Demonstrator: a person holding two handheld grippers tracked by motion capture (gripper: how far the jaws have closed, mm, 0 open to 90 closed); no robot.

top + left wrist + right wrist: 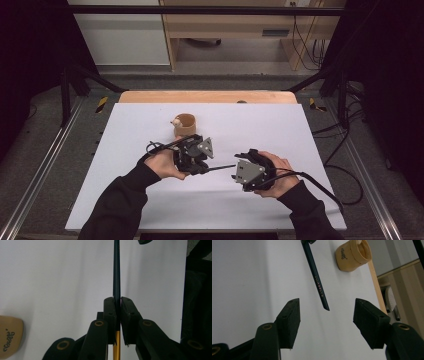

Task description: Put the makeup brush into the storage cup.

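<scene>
Dark pencil (220, 168) sits clamped between the left gripper (117, 315) fingers (109, 312), gold end behind the pads, shaft running out past the fingertips toward the right gripper (325, 315). Pencil tip hangs just ahead of the right fingers (290, 320), which stand wide and apart from it, nothing pinched. Left hand (165, 164) points its gripper across to the right; right hand (277, 175) faces it, both low over the white worktop (280, 125). Tan cup (184, 125) stands beyond the left fingers.
</scene>
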